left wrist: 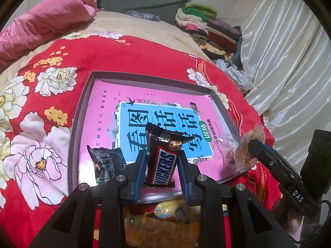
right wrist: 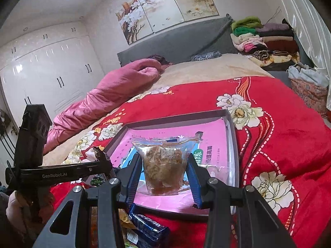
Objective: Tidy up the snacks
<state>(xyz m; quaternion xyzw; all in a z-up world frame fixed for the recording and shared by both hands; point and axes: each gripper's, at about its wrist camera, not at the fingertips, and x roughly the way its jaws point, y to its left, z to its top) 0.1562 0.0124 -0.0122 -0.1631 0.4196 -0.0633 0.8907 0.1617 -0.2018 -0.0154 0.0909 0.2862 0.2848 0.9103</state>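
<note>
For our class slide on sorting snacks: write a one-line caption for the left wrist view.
Left gripper holds a Snickers bar over the pink-lined tray.

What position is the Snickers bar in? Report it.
Upright: the Snickers bar stands on end, pinched between the left gripper's fingers above the tray.

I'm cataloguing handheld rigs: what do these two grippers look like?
Both look alike: black angular frames with silver round bolts and blue ribbed fingers. The left gripper shows white "GenRobot.AI" lettering on its side in the right wrist view; the right gripper shows "DAS" in the left wrist view.
</note>
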